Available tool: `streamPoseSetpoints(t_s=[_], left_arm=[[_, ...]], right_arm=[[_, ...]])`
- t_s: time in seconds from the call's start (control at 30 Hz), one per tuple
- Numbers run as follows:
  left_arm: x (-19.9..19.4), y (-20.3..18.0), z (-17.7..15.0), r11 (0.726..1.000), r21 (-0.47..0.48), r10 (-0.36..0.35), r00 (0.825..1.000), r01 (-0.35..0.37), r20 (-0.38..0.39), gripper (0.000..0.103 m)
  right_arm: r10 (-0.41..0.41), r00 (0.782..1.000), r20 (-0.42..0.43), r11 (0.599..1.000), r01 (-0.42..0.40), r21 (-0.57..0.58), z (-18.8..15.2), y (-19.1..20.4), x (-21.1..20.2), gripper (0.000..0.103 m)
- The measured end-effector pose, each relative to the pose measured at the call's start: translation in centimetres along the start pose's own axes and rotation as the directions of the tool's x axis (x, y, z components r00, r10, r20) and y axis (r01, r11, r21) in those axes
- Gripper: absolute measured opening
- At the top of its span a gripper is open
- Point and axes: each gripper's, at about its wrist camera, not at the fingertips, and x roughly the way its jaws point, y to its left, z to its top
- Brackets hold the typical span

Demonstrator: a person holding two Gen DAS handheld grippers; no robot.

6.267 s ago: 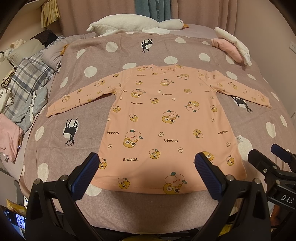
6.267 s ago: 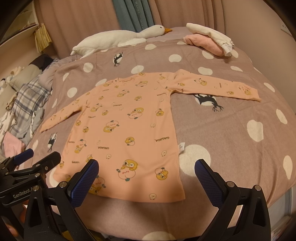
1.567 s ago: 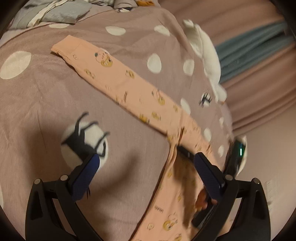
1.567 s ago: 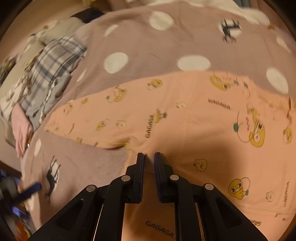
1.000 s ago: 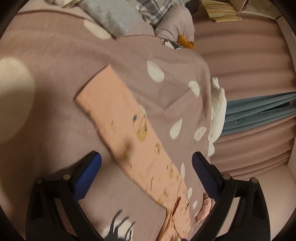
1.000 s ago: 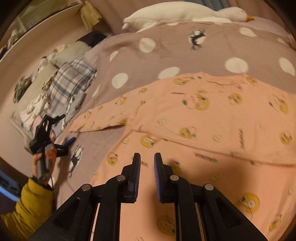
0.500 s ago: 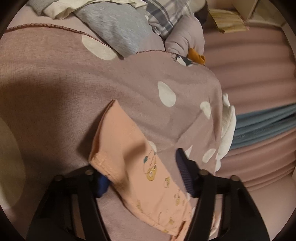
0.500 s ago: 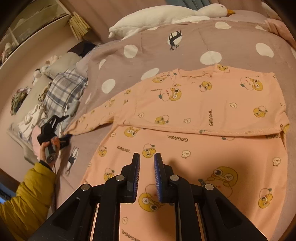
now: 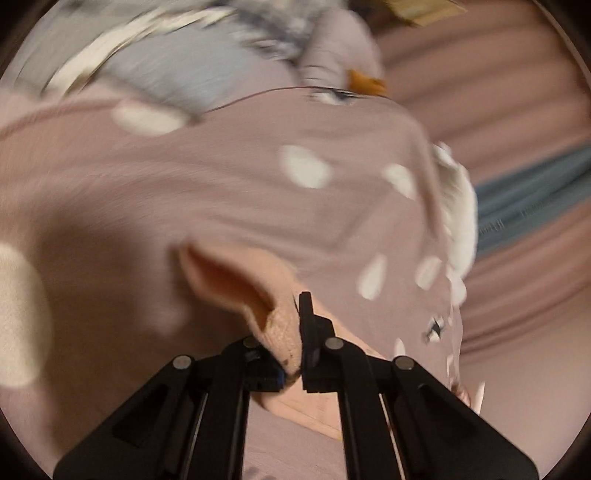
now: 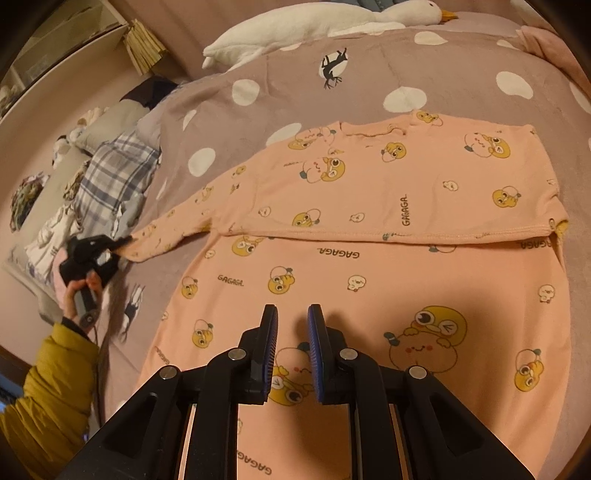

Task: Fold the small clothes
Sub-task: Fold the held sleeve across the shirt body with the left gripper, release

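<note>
A peach long-sleeved shirt (image 10: 369, 295) printed with yellow cartoon faces lies flat on the bed. Its right side is folded across the chest (image 10: 388, 192). The shirt's left sleeve (image 10: 173, 229) stretches out to the left. In the left wrist view the sleeve's cuff (image 9: 236, 277) is pinched and lifted off the bedspread, with my left gripper (image 9: 295, 332) shut on it. That same left gripper (image 10: 123, 242), held in a hand, shows at the sleeve end in the right wrist view. My right gripper (image 10: 293, 314) hovers over the shirt's lower body, jaws a narrow gap apart with nothing between them.
The bedspread (image 10: 406, 62) is mauve with white dots. A white goose plush (image 10: 314, 29) lies along its far edge. A pile of plaid and other clothes (image 10: 114, 177) sits left of the sleeve. A yellow jacket sleeve (image 10: 48, 387) is at the lower left.
My left gripper's jaws came together on the sleeve cuff and raised it off the bed. The right wrist view shifted a little over the shirt.
</note>
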Motion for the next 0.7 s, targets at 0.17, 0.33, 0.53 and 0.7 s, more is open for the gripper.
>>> streamPoseSetpoints(t_s=[0.17, 0.33, 0.53, 0.7], left_arm=[[-1.2, -7.3, -1.8, 0.981, 0.192, -0.021, 1.0, 0.022, -0.007, 0.005], [-0.6, -14.9, -6.4, 0.922, 0.384, -0.021, 0.998, 0.045, -0.065, 0.005], [2.3, -22.4, -14.1, 0.834, 0.541, -0.017, 0.985, 0.108, -0.17, 0.005], [5.8, -27.3, -21.2, 0.773, 0.612, 0.001, 0.963, 0.17, -0.268, 0.005]], right_arm=[[-0.001, 1.0, 0.023, 1.0, 0.001, 0.012, -0.2, -0.3, -1.1, 0.015], [-0.002, 0.998, 0.056, 0.999, 0.0, 0.035, -0.4, -1.2, -2.8, 0.016], [-0.014, 0.995, 0.1, 0.997, 0.007, 0.078, -0.9, -2.9, -5.2, 0.016], [-0.045, 0.991, 0.125, 0.995, 0.033, 0.099, -1.7, -4.5, -7.0, 0.016]])
